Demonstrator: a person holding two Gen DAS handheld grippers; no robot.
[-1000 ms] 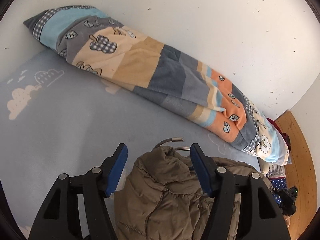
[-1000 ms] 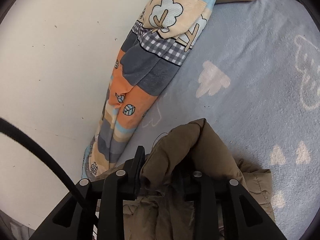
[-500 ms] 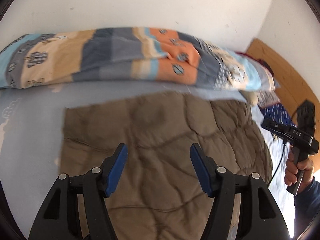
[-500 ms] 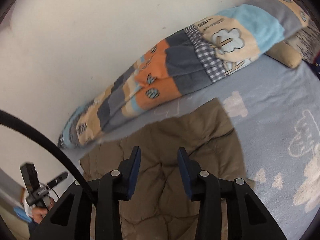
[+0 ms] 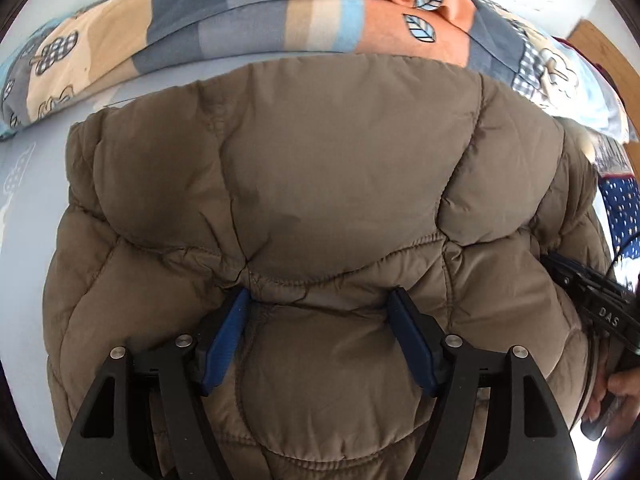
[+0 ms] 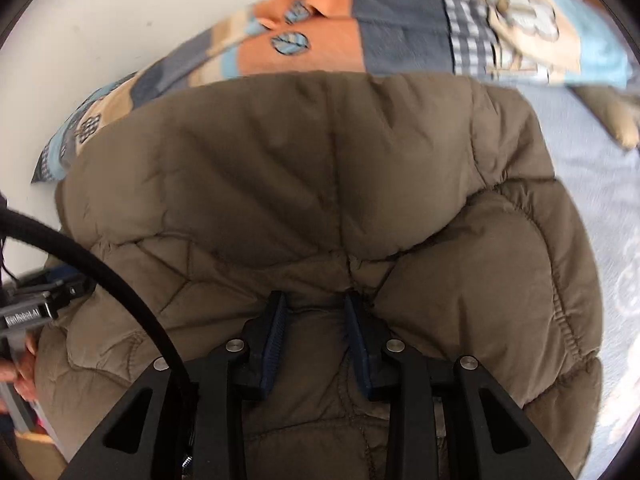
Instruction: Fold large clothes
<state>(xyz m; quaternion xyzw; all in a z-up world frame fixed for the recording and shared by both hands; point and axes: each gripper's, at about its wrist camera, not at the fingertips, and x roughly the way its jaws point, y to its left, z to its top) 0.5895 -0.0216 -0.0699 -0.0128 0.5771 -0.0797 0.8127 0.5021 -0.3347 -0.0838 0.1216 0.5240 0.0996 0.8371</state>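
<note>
Half a second ago both grippers hovered above the spread brown quilted jacket (image 5: 320, 184); now they are down against it and the padding fills both views. The left gripper (image 5: 320, 304) stands wide, its blue pads (image 5: 224, 340) pressed into a puffy fold that bulges between them. The right gripper (image 6: 316, 304) is narrower, with a ridge of fabric between its pads (image 6: 274, 340), though a firm pinch cannot be told. The jacket lies on the pale blue sheet (image 5: 28, 216). Beyond it, the patchwork blanket roll (image 5: 280, 20) runs along the white wall (image 6: 120, 20).
</note>
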